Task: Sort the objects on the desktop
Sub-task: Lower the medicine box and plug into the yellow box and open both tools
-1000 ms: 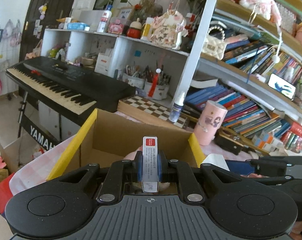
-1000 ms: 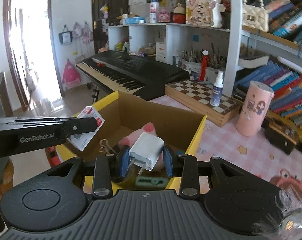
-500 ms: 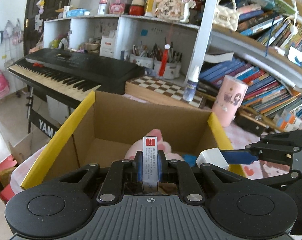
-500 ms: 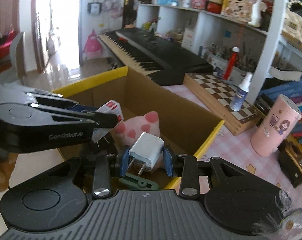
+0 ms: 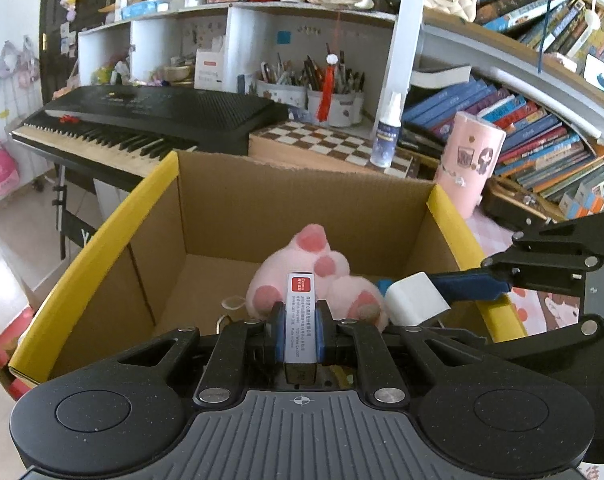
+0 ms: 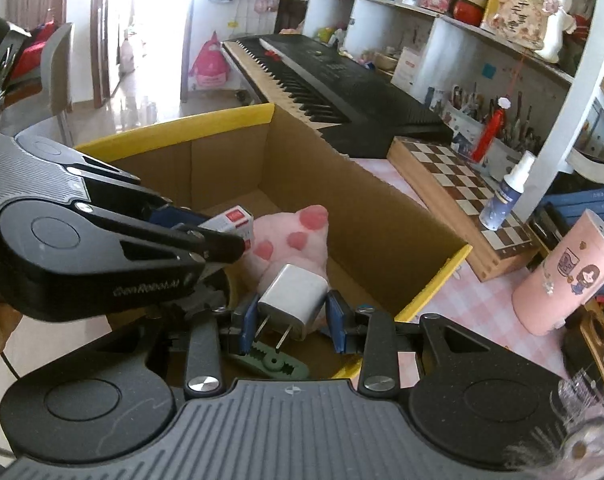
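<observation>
Shelves, a black keyboard [image 5: 149,120] and a chessboard [image 5: 334,148] stand behind the cardboard box [image 5: 302,208]. Left gripper [image 5: 299,330] is clamped on a small white packet [image 5: 299,320]; right gripper [image 6: 293,320] pinches a white charger plug [image 6: 293,300]. Both hang over the box's open top, inside its yellow-taped edges, above a pink plush toy [image 5: 322,276] on the box floor, with bare floor to the toy's left

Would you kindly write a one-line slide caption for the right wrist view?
Right gripper holds a white charger over the cardboard box, beside the left gripper.
</observation>
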`<state>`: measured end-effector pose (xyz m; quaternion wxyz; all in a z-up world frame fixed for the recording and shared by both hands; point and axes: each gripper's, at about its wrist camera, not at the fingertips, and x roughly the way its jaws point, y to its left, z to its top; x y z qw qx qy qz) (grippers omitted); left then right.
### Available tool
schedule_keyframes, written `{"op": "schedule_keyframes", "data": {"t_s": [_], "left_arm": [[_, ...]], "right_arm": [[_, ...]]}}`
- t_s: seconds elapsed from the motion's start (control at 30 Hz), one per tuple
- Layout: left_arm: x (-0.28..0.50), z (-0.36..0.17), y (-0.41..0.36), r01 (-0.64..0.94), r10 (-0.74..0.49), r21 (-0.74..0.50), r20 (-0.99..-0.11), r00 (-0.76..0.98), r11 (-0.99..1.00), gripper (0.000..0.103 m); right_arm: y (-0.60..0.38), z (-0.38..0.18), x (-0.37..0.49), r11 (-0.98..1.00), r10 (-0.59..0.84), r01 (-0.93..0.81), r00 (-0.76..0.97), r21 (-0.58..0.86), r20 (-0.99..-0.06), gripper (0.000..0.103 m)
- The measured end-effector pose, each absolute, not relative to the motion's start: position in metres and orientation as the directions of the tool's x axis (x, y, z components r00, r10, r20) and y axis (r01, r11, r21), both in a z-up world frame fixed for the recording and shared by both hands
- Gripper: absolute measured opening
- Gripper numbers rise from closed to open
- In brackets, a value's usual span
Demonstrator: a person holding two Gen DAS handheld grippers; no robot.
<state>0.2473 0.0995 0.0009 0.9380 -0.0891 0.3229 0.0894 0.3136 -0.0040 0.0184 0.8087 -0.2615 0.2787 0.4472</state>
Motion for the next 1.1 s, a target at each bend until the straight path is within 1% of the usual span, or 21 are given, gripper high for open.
{"op": "schedule_keyframes", "data": {"t_s": [0.3,0.53,0.63,0.7,0.73,0.8,0.87,0.97,1.1], "left_arm": [[0.251,-0.006,0.102,-0.224,0.115,-0.091,-0.642,0.758,0.970,0.013],[0.251,-0.008,0.102,-0.212,0.110,-0.082,-0.645,0.757,0.974,0.014],[0.246,-0.005,0.102,-0.214,0.114,-0.085,-0.631,0.767,0.973,0.020],[0.242,-0.002,0.102,-0.214,0.115,-0.089,-0.617,0.779,0.973,0.026],[0.240,0.001,0.102,-0.215,0.117,-0.091,-0.609,0.784,0.972,0.028],[0.234,0.005,0.102,-0.219,0.122,-0.094,-0.592,0.797,0.971,0.037],[0.230,0.009,0.102,-0.213,0.116,-0.103,-0.578,0.808,0.972,0.038],[0.222,0.017,0.102,-0.199,0.106,-0.111,-0.552,0.827,0.974,0.041],[0.208,0.028,0.099,-0.183,0.106,-0.105,-0.508,0.855,0.977,0.055]], "right_arm": [[0.009,0.009,0.324,0.423,0.563,-0.891,0.402,-0.166,-0.722,0.034],[0.016,0.004,0.324,0.416,0.537,-0.882,0.434,-0.221,-0.723,0.034],[0.016,0.003,0.323,0.422,0.536,-0.879,0.439,-0.221,-0.721,0.033],[0.016,0.004,0.322,0.434,0.533,-0.874,0.443,-0.216,-0.721,0.034],[0.014,0.006,0.321,0.442,0.533,-0.872,0.445,-0.212,-0.720,0.034],[0.011,0.010,0.318,0.456,0.537,-0.864,0.457,-0.211,-0.709,0.037],[0.006,0.015,0.314,0.479,0.538,-0.849,0.483,-0.221,-0.691,0.040],[-0.005,0.024,0.309,0.536,0.540,-0.818,0.522,-0.208,-0.661,0.040],[-0.022,0.038,0.298,0.620,0.539,-0.765,0.575,-0.172,-0.616,0.041]]}}
